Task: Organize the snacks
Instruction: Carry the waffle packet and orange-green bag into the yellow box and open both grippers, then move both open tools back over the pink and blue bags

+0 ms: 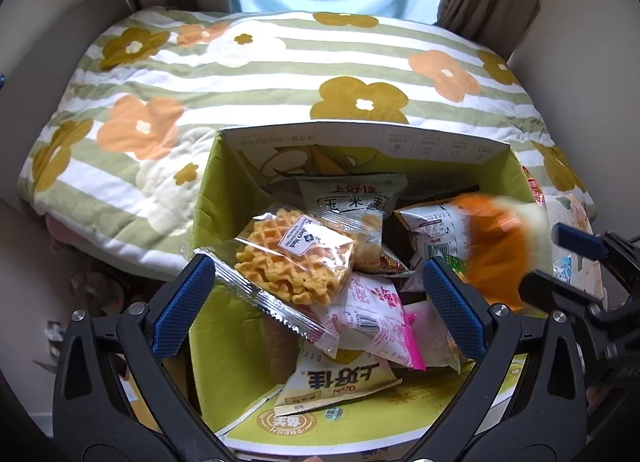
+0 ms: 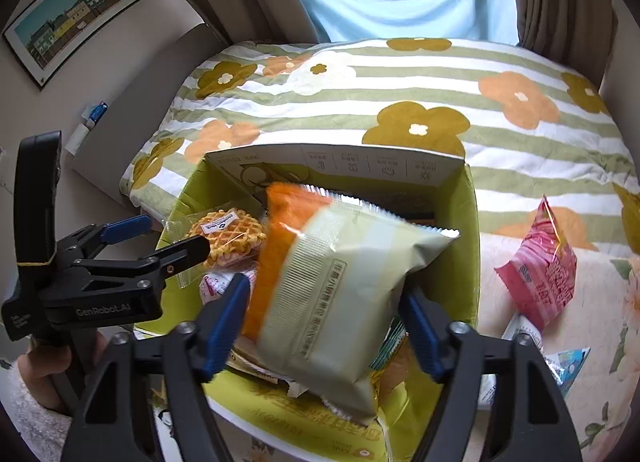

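Two hand-held grippers are hovering over one open green-lined cardboard box (image 1: pixel 208 198) resting on a striped, flower-printed quilt (image 1: pixel 240 74).

Item 1: we are holding the left gripper (image 1: pixel 320 302) with jaws spread wide; a clear-wrapped golden waffle snack (image 1: pixel 292 258) is lying between its blue pads, apparently untouched, on top of the pile at the box's centre.

Item 2: we are holding the right gripper (image 2: pixel 328 326) with jaws spread apart; a pale green and orange foil snack packet (image 2: pixel 340 294), motion-blurred, is sitting between its blue pads; whether they touch it we cannot tell.

Item 3: a grey-green corn snack bag (image 1: pixel 352 198) is lying at the waffle's 12 o'clock.

Item 4: a pink-printed white sachet (image 1: pixel 372 314) is lying at the waffle's 5 o'clock.

Item 5: a crinkled pink snack packet (image 2: pixel 540 278) is lying outside the box, at 3 o'clock in the right wrist view.
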